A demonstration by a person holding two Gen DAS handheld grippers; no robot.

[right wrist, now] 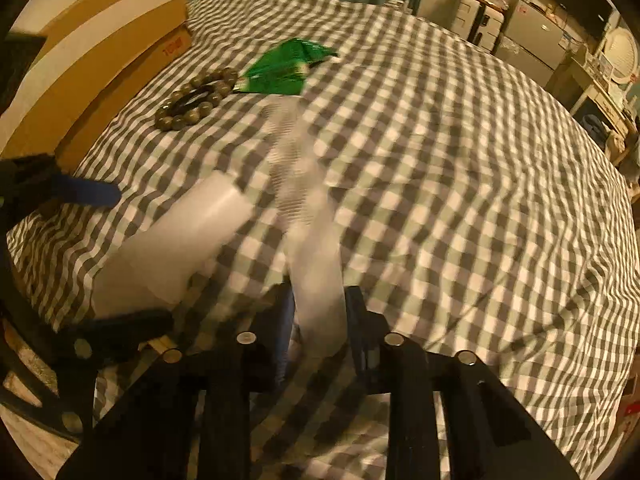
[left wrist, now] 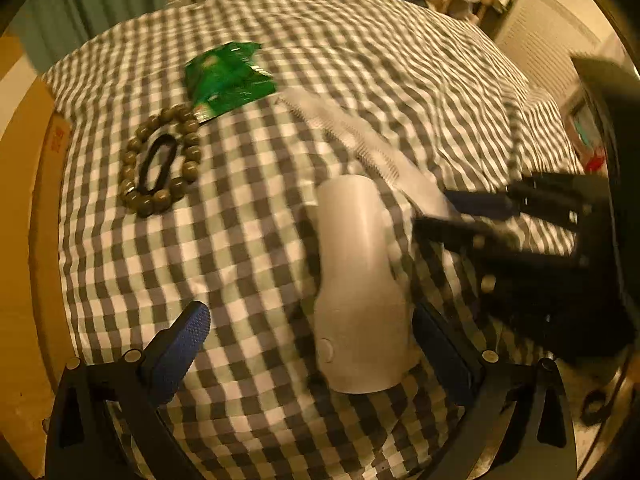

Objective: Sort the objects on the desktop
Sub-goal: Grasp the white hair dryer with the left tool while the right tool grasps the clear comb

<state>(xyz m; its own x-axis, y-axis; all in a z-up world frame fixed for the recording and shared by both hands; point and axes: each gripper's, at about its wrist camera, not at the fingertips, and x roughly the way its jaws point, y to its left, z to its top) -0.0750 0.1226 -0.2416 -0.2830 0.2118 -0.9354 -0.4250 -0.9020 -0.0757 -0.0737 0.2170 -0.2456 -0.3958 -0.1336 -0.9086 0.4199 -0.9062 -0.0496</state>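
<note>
On the checked cloth lie a green packet (left wrist: 228, 76), a brown bead bracelet (left wrist: 160, 162) and a black hair tie (left wrist: 158, 164) inside it. A white plastic device (left wrist: 360, 288) lies between my left gripper's (left wrist: 316, 344) open blue-padded fingers. My right gripper (right wrist: 318, 316) is shut on the handle of a white comb (right wrist: 308, 216); it shows in the left wrist view (left wrist: 360, 136), blurred. The packet (right wrist: 286, 66), bracelet (right wrist: 196, 98) and device (right wrist: 176, 244) also show in the right wrist view.
A cardboard box (right wrist: 96, 64) stands along the left edge of the checked surface (right wrist: 460, 160). Cabinets and shelves (right wrist: 532, 36) stand beyond the far side. My right gripper's body (left wrist: 540, 248) is close to the device on the right.
</note>
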